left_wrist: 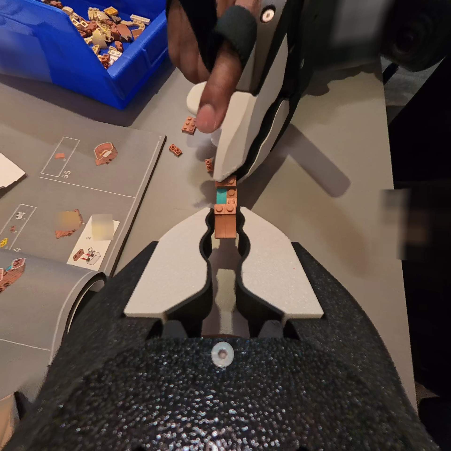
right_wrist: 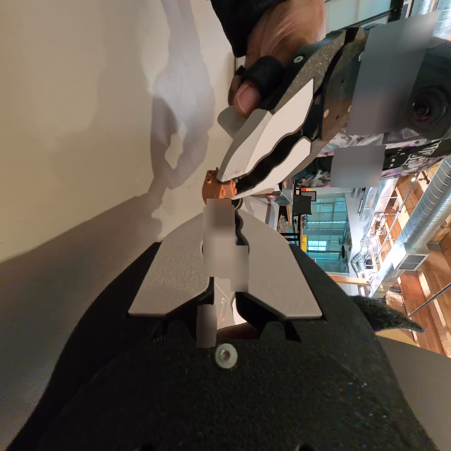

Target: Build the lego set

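In the left wrist view my left gripper (left_wrist: pixel 225 212) is shut on the near end of a small brown brick assembly (left_wrist: pixel 225 227) with a teal tile (left_wrist: pixel 221 196), held above the grey table (left_wrist: pixel 317 231). My right gripper (left_wrist: pixel 228 179) comes down from above, a hand on it, and its fingertips close on the assembly's far end. In the right wrist view the brown assembly (right_wrist: pixel 212 188) sits between my left gripper (right_wrist: pixel 229 186) and my right gripper (right_wrist: pixel 219 214). A blurred patch hides the right gripper's own fingertips there.
A blue bin (left_wrist: pixel 136 73) of brown and tan pieces stands at the far left. An open instruction booklet (left_wrist: pixel 85 195) lies on the left. Loose brown plates (left_wrist: pixel 189 125) (left_wrist: pixel 175 150) lie beyond the assembly. The table's edge runs down the right side. The grippers are tip to tip, or close to it.
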A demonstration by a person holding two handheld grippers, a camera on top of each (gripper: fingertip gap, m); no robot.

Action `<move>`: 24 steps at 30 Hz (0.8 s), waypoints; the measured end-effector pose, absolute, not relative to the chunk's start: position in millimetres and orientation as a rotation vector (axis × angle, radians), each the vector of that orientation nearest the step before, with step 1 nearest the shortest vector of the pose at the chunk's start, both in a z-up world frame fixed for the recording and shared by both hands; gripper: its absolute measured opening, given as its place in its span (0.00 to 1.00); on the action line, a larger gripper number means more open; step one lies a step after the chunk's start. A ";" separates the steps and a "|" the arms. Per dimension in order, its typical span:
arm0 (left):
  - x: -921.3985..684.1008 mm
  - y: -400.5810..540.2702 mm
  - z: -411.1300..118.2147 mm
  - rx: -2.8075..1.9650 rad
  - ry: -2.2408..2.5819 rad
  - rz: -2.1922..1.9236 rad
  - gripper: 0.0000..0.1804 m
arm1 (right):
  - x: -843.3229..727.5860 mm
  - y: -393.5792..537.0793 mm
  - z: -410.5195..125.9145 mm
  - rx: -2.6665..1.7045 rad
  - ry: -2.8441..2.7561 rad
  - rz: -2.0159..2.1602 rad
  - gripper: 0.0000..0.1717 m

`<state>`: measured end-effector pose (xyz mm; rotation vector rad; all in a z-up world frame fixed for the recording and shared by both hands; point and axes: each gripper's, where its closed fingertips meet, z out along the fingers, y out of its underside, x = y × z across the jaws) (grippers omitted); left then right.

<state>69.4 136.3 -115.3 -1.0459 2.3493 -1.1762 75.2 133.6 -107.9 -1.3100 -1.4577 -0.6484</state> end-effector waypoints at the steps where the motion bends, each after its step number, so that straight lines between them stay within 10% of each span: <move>1: 69.2 136.1 -114.6 -1.046 2.346 -1.190 0.09 | 75.2 133.6 -107.6 -1.304 -1.458 -0.656 0.08; 24: 65.1 129.7 -101.1 -1.016 2.291 -1.420 0.09 | 71.1 127.2 -99.0 -1.284 -1.529 -0.679 0.06</move>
